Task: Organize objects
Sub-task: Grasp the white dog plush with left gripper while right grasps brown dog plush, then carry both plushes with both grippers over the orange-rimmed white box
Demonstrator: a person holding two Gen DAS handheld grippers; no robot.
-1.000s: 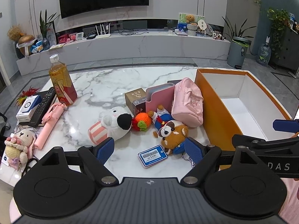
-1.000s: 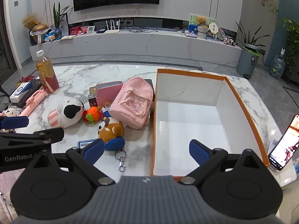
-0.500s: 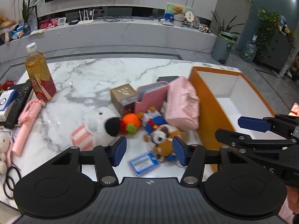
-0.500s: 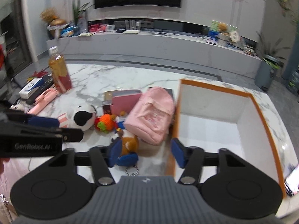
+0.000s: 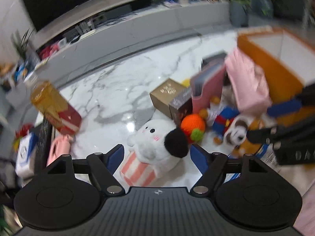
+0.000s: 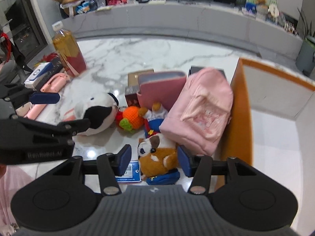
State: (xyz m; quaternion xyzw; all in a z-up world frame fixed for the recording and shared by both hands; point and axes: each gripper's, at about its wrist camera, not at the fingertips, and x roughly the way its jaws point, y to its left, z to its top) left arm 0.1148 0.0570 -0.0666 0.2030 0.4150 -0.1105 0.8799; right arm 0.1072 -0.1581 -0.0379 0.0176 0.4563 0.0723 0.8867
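Both my hand-held grippers have dropped in toward the toy pile since a sec ago. My left hand-held gripper (image 5: 156, 158) now straddles the white plush dog (image 5: 157, 143), jaws just reopened wide, pads not pressing. My right hand-held gripper (image 6: 154, 160) frames the brown plush dog (image 6: 157, 157), jaws apart, just widening a bit, no clamp yet.

So: two picks lined up, nothing held; the orange box (image 6: 241, 106), just right of the pink bag (image 6: 200, 108), looks empty as far as I can see.

Writing: the card (image 6: 129, 172) under the brown dog reads "oceanpark.com.hk", prob.; left unit's side shows "GenRobot.AI", blurred. Bottle (image 6: 69, 54) label unreadable.
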